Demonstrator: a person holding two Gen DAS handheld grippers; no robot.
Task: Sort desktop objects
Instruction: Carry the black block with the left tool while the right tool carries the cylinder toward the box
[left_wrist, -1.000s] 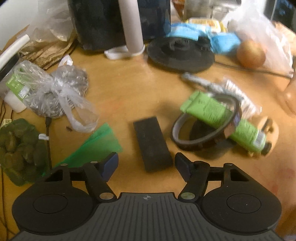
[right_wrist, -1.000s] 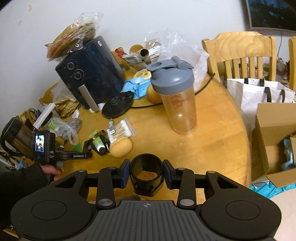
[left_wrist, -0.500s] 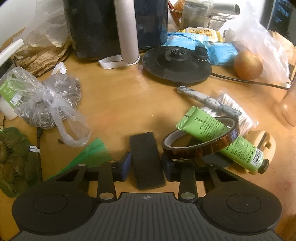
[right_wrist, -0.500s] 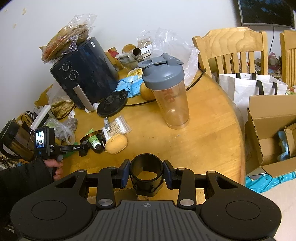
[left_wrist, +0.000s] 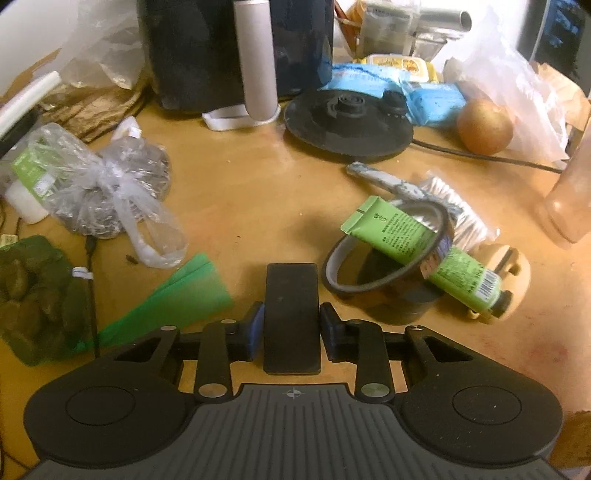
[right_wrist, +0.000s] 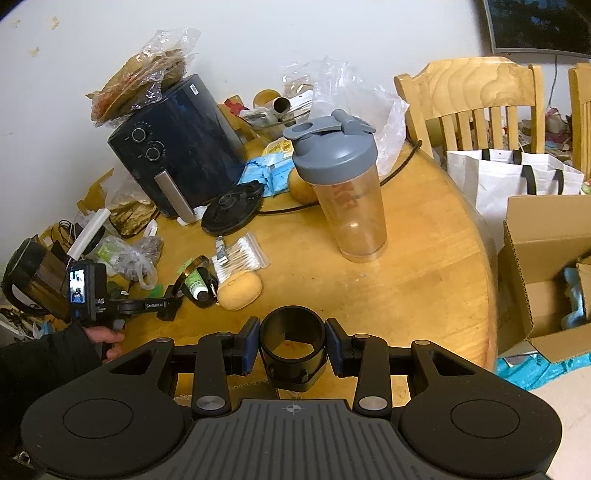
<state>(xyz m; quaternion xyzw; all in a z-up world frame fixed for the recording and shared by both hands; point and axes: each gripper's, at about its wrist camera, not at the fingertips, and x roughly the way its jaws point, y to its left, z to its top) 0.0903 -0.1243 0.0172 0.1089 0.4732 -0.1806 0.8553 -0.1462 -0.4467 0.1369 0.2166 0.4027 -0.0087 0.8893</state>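
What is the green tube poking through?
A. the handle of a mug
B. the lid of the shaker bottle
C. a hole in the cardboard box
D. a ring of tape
D: in the left wrist view the green tube lies slanted through the ring of tape, with its flat end sticking out on one side and its black cap on the other.

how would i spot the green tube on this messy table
Find the black air fryer at the back of the wooden table, then the round black kettle base before it. Nearer lies the green tube, the only thing threaded through a tape roll.
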